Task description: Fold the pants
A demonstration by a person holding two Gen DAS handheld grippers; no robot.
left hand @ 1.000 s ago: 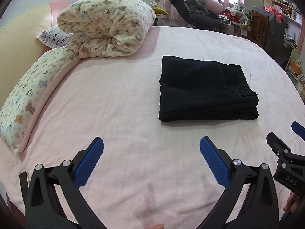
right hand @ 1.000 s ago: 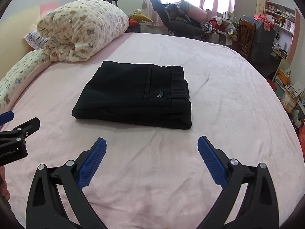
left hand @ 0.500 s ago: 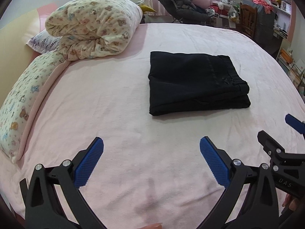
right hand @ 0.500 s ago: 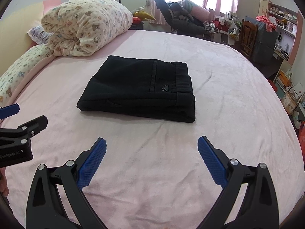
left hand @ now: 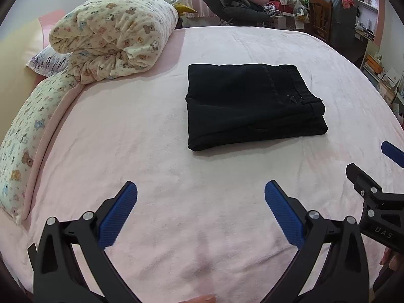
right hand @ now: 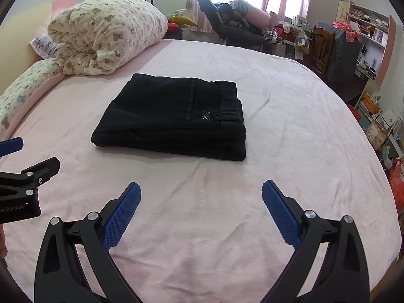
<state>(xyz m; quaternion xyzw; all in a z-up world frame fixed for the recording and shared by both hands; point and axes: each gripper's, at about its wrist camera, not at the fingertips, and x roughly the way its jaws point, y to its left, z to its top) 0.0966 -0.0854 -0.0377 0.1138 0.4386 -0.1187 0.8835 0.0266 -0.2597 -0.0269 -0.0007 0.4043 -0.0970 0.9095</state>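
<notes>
Black pants [left hand: 250, 106] [right hand: 174, 116] lie folded into a compact rectangle in the middle of the pink bed [left hand: 151, 166] [right hand: 290, 136], waistband to the right. My left gripper [left hand: 200, 189] hovers open over bare blanket, short of the pants, holding nothing. My right gripper [right hand: 200, 189] is open too, empty, also in front of the pants. Each gripper shows at the edge of the other's view: the right gripper [left hand: 378, 192] at the right side, the left gripper [right hand: 22, 176] at the left side.
A rolled bear-print duvet [left hand: 116, 38] [right hand: 106, 35] and a long matching pillow [left hand: 27, 136] sit at the bed's left. Beyond the bed stand a reclined dark chair [right hand: 232, 30], a wooden chair [right hand: 320, 48] and cluttered shelves [right hand: 368, 38].
Both grippers have drawn back and shifted a little, so the folded pants sit slightly further off in both views. The pants themselves have not moved. Both stay open.
</notes>
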